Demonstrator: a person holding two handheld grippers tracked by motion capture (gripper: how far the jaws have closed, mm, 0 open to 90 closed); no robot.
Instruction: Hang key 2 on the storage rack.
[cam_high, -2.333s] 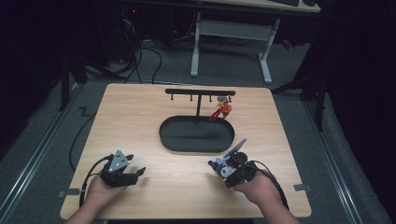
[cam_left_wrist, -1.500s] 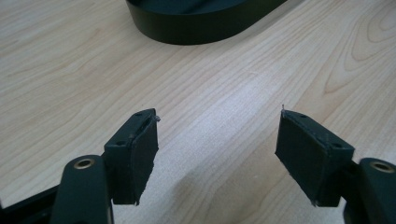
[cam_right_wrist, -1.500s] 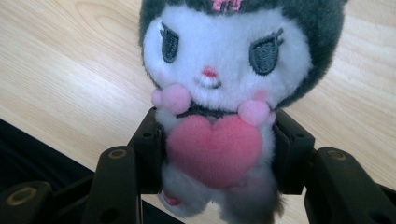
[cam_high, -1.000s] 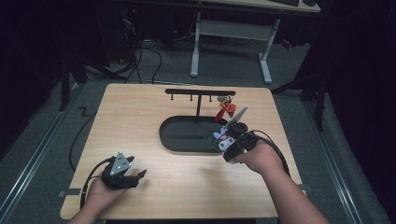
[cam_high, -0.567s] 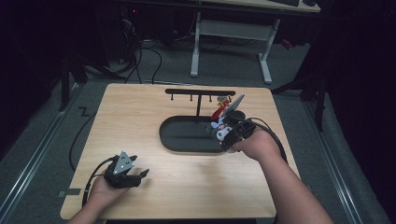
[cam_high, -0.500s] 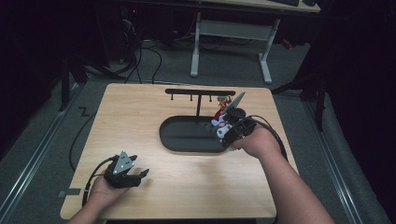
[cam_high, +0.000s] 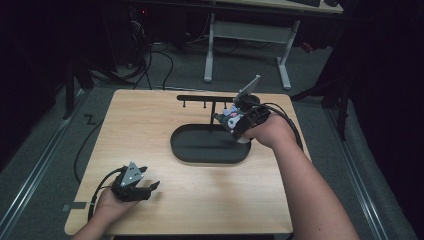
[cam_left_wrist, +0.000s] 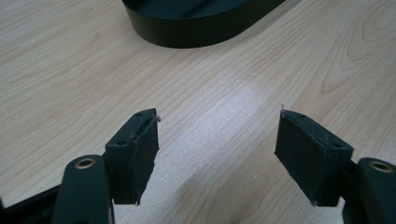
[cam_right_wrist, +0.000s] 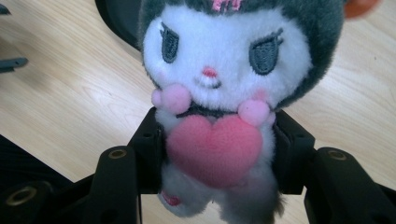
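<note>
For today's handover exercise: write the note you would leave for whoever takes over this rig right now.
Right tool: shut on the plush toy, held up by the hook rack, over the far end of the black tray.
Left tool: open, holding nothing, low over the table near the front left corner.
Done: toy gripped.
Left: probably hang it on the rack or set it in the tray; which one is unclear.

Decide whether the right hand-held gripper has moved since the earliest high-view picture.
Yes. The right hand-held gripper has moved away from the table's near edge, past the black tray, up to the hook rack, holding the plush toy.
</note>
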